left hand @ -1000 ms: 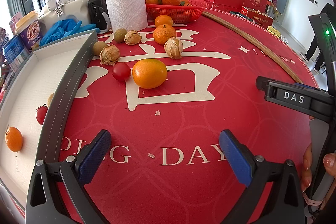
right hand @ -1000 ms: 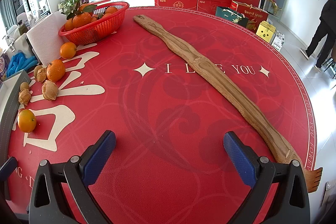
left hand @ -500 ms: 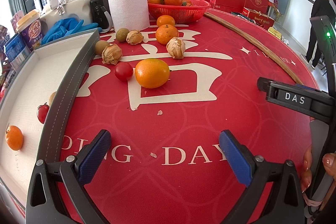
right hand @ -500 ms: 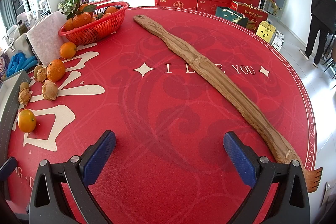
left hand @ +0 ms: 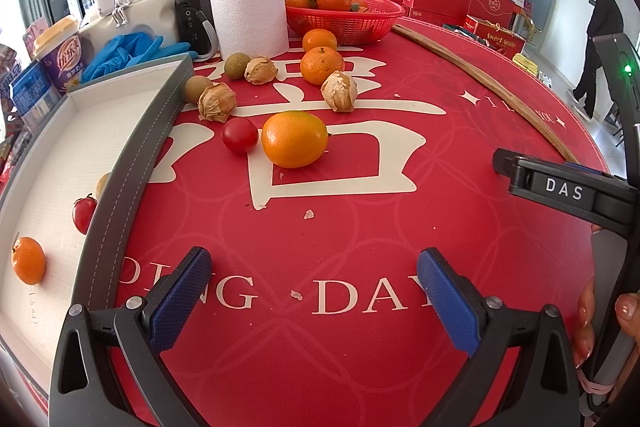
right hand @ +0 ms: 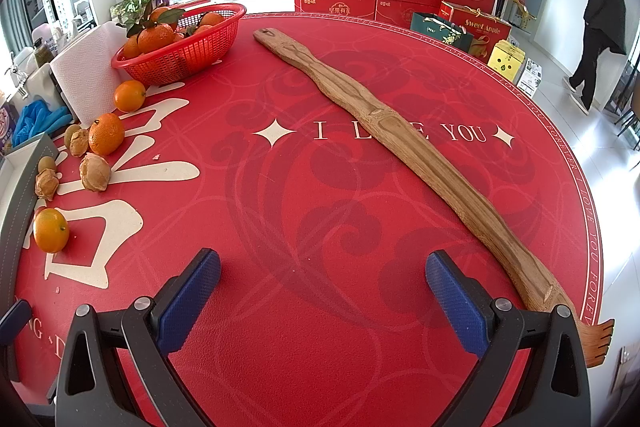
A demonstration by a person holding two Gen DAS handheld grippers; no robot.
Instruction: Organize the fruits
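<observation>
Loose fruit lies on the red table mat: a big orange (left hand: 294, 138) (right hand: 51, 230), a cherry tomato (left hand: 239, 135), several husked physalis (left hand: 217, 102), two small brown-green fruits (left hand: 237, 65) and two tangerines (left hand: 321, 65) (right hand: 106, 133). A white tray with a grey rim (left hand: 132, 163) at the left holds a small orange (left hand: 27, 260), a cherry tomato (left hand: 83, 214) and a partly hidden pale fruit. My left gripper (left hand: 314, 273) is open and empty, short of the big orange. My right gripper (right hand: 322, 277) is open and empty over bare mat, to the right of the fruit.
A red basket of tangerines (left hand: 346, 15) (right hand: 180, 43) and a paper towel roll (left hand: 250, 13) stand at the back. A long wooden back scratcher (right hand: 396, 163) lies across the mat. Blue gloves (left hand: 128, 53) and containers crowd the back left. A person (right hand: 600, 35) walks at right.
The left gripper has edged slightly forward and tilted up a little. The right gripper has stayed put. The person in the background has walked on.
</observation>
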